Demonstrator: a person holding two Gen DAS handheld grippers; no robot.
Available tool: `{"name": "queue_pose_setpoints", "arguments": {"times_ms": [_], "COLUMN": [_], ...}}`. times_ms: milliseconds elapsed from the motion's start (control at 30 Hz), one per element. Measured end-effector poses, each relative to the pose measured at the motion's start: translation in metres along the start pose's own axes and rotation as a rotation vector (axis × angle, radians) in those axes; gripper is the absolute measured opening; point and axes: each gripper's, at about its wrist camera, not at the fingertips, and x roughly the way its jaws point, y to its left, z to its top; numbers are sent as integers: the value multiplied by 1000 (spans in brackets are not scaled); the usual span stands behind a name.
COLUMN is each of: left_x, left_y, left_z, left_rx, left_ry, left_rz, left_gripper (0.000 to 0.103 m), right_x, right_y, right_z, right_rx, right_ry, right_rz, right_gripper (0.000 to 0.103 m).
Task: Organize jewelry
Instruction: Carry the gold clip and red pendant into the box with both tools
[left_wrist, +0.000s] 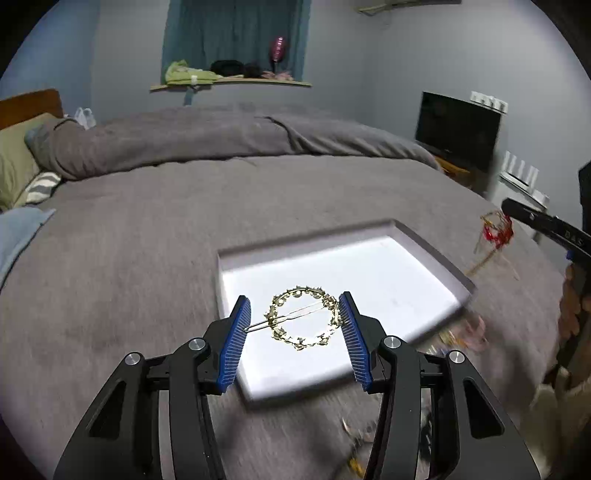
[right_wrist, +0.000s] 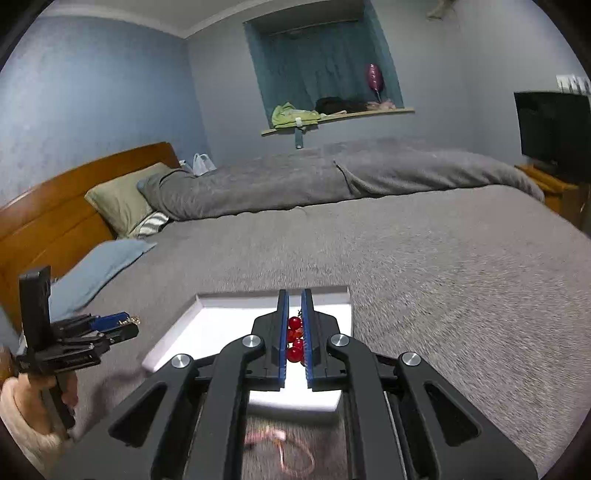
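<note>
Above a shallow white tray (left_wrist: 424, 254) that lies on a grey bed (left_wrist: 147, 258), both grippers carry jewelry. The left gripper (left_wrist: 294, 317) has its blue fingers (left_wrist: 236, 332) set wide, with a gold ring-shaped hair clip (left_wrist: 303, 317) spanning the gap between them; the ring touches both pads and its thin pin runs across from the left finger up toward the right one, so the clip appears clamped by its edges. In the left wrist view the clip hangs over the near part of the tray, near its left wall. The right gripper (right_wrist: 295, 332) has its fingers almost together, pinching a string of red beads (right_wrist: 294, 341) that runs along the fingers, pointing away from the camera. In the right wrist view these beads sit over the near half of the tray (right_wrist: 221, 295), toward its right wall. Both pieces look held in the air rather than resting on the tray floor, though the bright white surface makes height hard to judge. The left gripper seems the better placed to release first, since the clip lies flat over open tray. More jewelry (right_wrist: 280, 443) lies blurred on the bed before the tray's near edge.
</note>
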Motion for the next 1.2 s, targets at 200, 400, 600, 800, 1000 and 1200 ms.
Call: {"name": "queue_pose_setpoints", "arguments": {"times_ms": [200, 400, 600, 800, 1000, 1200], "left_x": [42, 79, 108, 130, 139, 143], "left_y": [7, 20, 20, 25, 27, 33], "left_z": [28, 42, 30, 23, 23, 21], "left_rx": [-33, -94, -59, -43, -26, -42], "left_ry": [21, 58, 140, 223, 250, 257], "left_rz": [22, 17, 49, 62, 81, 79], "left_gripper": [51, 51, 51, 51, 51, 51], "right_x": [50, 93, 124, 159, 167, 164], "right_y": [-12, -25, -34, -35, -32, -32], "right_z": [18, 17, 7, -4, -9, -12], "right_rx": [74, 122, 156, 163, 147, 148], "right_ry": [-5, 38, 115, 227, 278, 280], "right_rz": [-11, -10, 10, 17, -23, -29], "right_gripper": [7, 6, 6, 6, 6, 6]}}
